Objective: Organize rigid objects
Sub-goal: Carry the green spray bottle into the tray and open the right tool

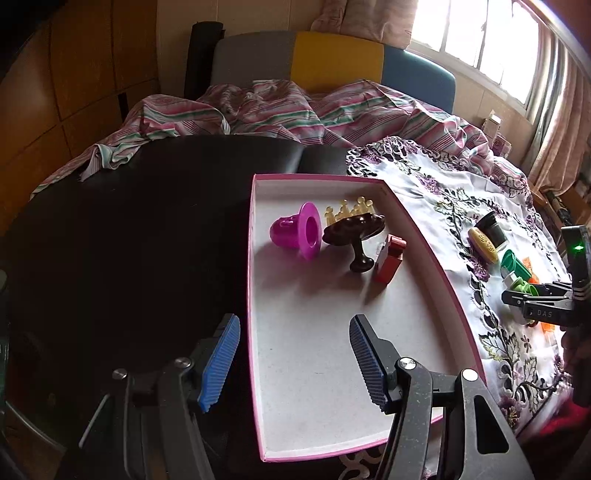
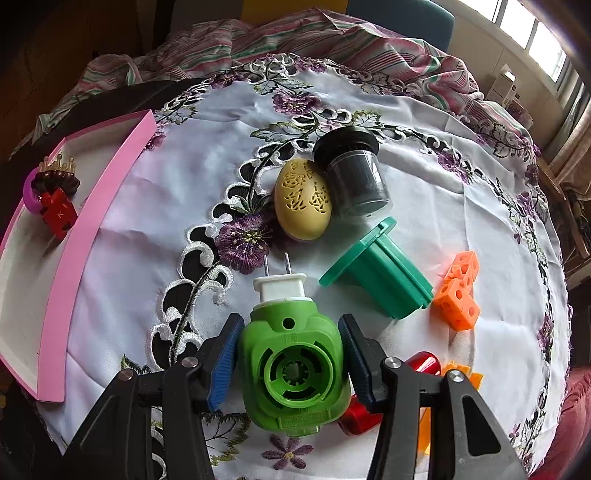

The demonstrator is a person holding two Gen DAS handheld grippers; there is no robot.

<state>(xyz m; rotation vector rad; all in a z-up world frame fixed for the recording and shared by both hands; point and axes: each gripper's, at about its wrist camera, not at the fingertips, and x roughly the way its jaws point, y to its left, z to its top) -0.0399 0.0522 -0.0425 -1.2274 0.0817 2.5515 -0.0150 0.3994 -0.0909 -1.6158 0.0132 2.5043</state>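
My right gripper (image 2: 291, 363) is clamped on the green plug-in device (image 2: 293, 365), both blue pads pressed to its sides, white plug end w/ two prongs pointing away from me. My left gripper (image 1: 293, 363) stands apart, nothing between the pads, hovering over the near left edge of the pink-rimmed tray (image 1: 436, 236).

Tray sits at the left edge of the embroidered white cloth (image 2: 184, 177), partly on a black surface (image 1: 129, 221). At the tray's far end: magenta cup (image 1: 295, 230) on its side, dark brown stand (image 1: 354, 236), red block (image 1: 388, 264), pale yellow pieces (image 1: 349, 210) behind them.

On the cloth, mid: carved yellow egg (image 2: 303, 199) touching a dark jar (image 2: 356, 177) lying tilted. Nearer me, teal flanged tube (image 2: 376, 273), orange cube cluster (image 2: 458, 291) just beside it. Red cylinder (image 2: 424, 363) close to my right pad.

Room: striped pink-green bedding (image 1: 258, 110) behind the cloth, gray/yellow/blue headboard (image 1: 332, 59), bright window (image 1: 480, 33) w/ curtains far right, wood panels (image 1: 74, 92) on left.
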